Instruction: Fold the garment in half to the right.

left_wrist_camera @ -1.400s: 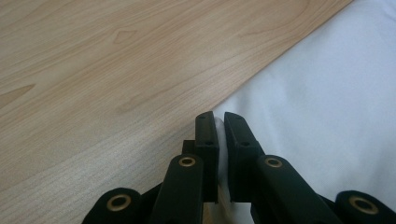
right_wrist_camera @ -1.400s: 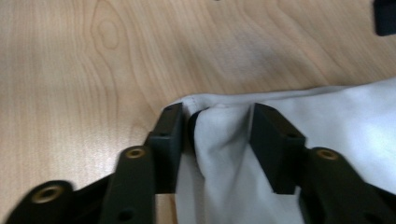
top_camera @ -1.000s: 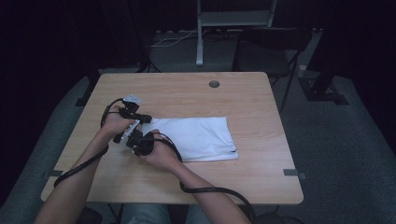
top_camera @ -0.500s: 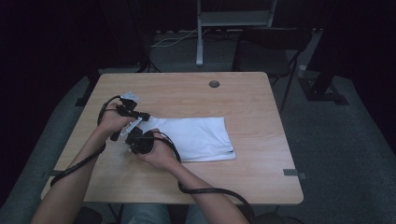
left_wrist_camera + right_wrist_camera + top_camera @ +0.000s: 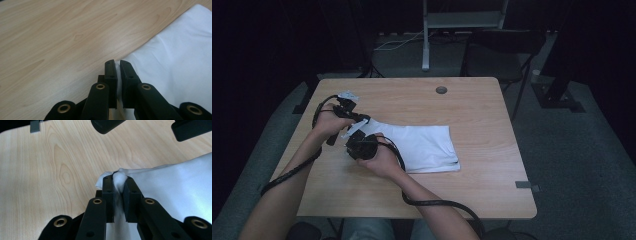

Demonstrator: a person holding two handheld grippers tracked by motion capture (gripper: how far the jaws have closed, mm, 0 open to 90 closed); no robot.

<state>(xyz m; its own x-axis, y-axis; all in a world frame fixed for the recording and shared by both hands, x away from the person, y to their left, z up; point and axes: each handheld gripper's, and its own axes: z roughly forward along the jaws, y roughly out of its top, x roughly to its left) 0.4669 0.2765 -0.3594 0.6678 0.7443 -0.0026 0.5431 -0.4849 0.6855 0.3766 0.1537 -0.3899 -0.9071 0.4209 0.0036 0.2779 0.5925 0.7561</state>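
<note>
A folded white cloth (image 5: pixel 422 145) lies on the wooden table (image 5: pixel 482 115), left of its middle. Both grippers hold the cloth's left edge, slightly raised off the wood. My left gripper (image 5: pixel 361 120) is at the far corner; in the left gripper view (image 5: pixel 116 62) its jaws are pressed together on a thin fold of cloth (image 5: pixel 175 62). My right gripper (image 5: pixel 362 141) is at the near corner; in the right gripper view (image 5: pixel 118 178) its jaws pinch a bunched tuft of cloth (image 5: pixel 175 185). Black parts of the left gripper (image 5: pixel 107 125) show above it.
A round grommet (image 5: pixel 441 90) sits near the table's far edge. A grey tape piece (image 5: pixel 527 185) marks the near right edge, also seen as the tape (image 5: pixel 35 126) in the right gripper view. Cables trail from both grippers over the near left edge. A metal frame (image 5: pixel 427 35) stands behind.
Both hands have risen a little, lifting the cloth's left edge with them. The jaws have stayed shut on the cloth.
</note>
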